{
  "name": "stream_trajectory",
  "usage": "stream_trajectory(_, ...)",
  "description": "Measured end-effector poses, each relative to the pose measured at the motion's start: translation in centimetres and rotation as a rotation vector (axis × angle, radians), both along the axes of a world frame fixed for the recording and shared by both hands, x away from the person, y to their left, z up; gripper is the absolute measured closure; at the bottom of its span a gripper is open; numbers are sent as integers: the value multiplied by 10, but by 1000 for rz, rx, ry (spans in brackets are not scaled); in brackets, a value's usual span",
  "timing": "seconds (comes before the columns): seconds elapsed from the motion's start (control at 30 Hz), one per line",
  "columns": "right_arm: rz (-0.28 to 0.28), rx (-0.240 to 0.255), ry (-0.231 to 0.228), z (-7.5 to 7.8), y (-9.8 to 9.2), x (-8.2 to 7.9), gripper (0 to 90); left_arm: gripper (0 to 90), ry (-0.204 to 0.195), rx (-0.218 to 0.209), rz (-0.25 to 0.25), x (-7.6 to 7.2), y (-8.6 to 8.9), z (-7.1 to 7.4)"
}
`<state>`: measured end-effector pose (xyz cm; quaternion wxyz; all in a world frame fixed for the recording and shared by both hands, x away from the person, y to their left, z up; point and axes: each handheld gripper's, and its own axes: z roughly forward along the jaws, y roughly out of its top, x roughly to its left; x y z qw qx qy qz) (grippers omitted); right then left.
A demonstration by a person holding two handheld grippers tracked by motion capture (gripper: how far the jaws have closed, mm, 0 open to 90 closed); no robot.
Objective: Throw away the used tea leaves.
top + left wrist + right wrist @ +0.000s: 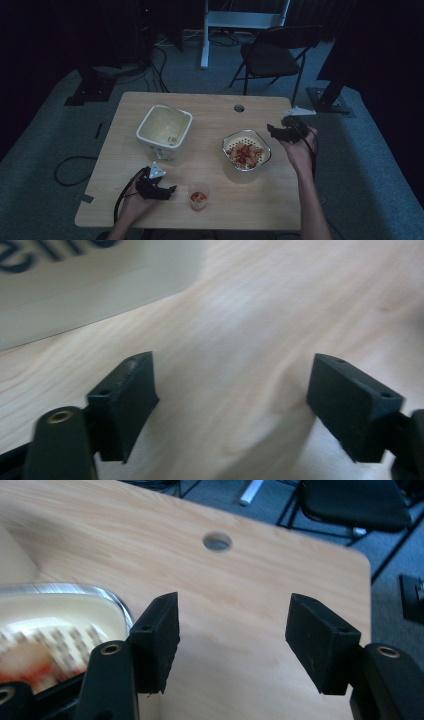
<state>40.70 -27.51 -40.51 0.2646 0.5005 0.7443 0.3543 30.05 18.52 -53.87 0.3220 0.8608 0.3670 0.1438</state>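
A metal-rimmed bowl [246, 149] holding red and pale food pieces sits right of the table's middle; its rim [75, 591] curves at the left of the right gripper view. My right gripper [274, 131] hovers just right of the bowl, open, nothing between its jaws [232, 630]. A small clear cup [198, 195] with red pieces stands near the front edge. My left gripper [170, 190] lies low just left of the cup, open and empty [232, 400]. A tall cream tub [164, 128] stands at the back left, its printed wall [75, 285] in the left gripper view.
The wooden table [210, 115] has a cable hole [239, 108] near its far edge, also seen as a hole [217, 541] ahead of the right gripper. A folding chair [272, 55] stands beyond the table. Cables trail on the grey carpet at left.
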Motion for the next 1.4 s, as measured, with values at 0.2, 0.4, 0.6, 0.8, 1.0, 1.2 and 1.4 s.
stream_trajectory(0.2, -37, 122, 24, -34, -37, -37, 387, 251, -9, -21, -134, -23, -13, -1)
stream_trajectory(0.4, -12, 146, 38, -71, -49, -81, 389, 272, 5, -52, -275, -41, -36, 0)
stream_trajectory(0.6, 90, 121, 72, -90, -31, -114, 430, 348, 27, -92, -320, -34, -65, 2)
stream_trajectory(0.8, 175, 113, 45, -98, -3, -141, 390, 395, 17, -91, -362, -25, -101, 4)
stream_trajectory(1.0, 277, 131, 38, -106, 22, -157, 382, 399, 14, -94, -404, -22, -134, 3)
stream_trajectory(1.2, 359, 153, 45, -115, 41, -165, 361, 356, 43, -120, -425, -18, -157, -2)
stream_trajectory(1.4, 417, 175, 35, -117, 62, -172, 242, 255, 39, -105, -420, -23, -146, 0)
